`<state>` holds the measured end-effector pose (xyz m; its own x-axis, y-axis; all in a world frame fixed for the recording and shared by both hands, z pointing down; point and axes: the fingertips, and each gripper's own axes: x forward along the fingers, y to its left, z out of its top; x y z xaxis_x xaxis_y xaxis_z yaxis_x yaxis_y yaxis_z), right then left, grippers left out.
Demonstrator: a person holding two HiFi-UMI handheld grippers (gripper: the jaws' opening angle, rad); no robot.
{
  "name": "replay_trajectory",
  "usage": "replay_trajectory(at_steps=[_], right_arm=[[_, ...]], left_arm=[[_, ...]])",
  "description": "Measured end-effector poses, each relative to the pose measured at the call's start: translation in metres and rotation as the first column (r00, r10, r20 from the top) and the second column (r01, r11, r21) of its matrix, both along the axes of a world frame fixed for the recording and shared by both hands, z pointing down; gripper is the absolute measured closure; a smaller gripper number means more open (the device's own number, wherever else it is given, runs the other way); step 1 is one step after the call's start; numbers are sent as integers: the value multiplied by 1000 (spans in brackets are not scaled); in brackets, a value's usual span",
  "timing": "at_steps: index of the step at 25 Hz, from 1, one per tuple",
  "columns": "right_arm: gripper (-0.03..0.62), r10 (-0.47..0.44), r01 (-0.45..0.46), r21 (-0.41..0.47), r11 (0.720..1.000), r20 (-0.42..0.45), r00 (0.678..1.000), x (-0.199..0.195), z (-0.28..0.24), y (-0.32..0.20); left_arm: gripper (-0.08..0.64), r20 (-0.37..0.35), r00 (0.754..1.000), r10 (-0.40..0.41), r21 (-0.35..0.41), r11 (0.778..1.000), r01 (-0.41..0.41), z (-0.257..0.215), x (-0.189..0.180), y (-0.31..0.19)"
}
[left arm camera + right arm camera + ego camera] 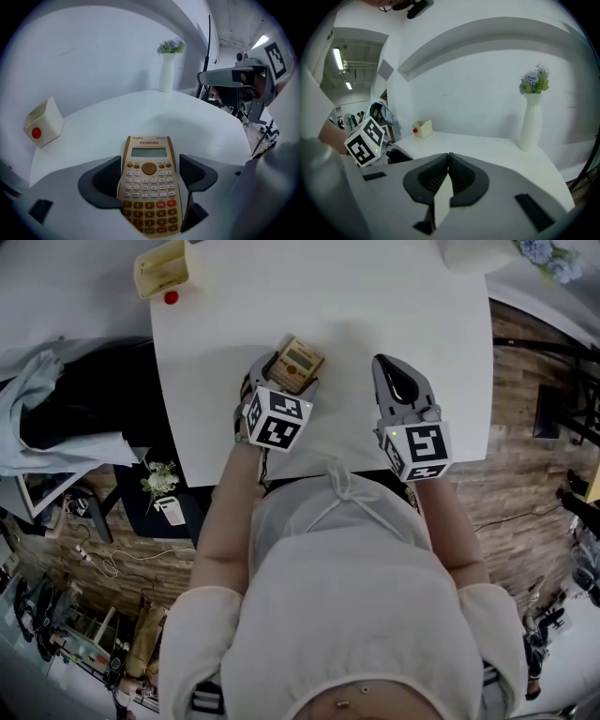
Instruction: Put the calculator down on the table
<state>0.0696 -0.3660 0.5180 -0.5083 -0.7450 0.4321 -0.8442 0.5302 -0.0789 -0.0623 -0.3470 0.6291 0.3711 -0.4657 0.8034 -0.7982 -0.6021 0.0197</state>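
Left tongs (150,162) pinching flat tan plastic calculator (150,187), right tongs (449,160) pressed together

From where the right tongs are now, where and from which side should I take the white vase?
I would take the white vase round its slim body under the flowers, coming level from the front. It stands upright, tall and narrow, and the flowers block its top. The right tongs are shut, so open them first.

Your left gripper (149,174) is clamped on the calculator (149,157), right gripper (448,163) has its jaws pressed together on nothing, both arms (228,514) stretched forward side by side
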Motion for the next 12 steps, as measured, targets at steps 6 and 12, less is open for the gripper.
replay_trajectory(at_steps=[6,12], right_arm=[[588,-43,43,35,998,5,999,3,-23,3],[588,-78,75,103,992,25,997,3,-56,5]], left_arm=[[155,-57,996,-75,110,991,81,-46,0,-2],[281,-104,991,-85,303,946,113,-119,-1,-4]])
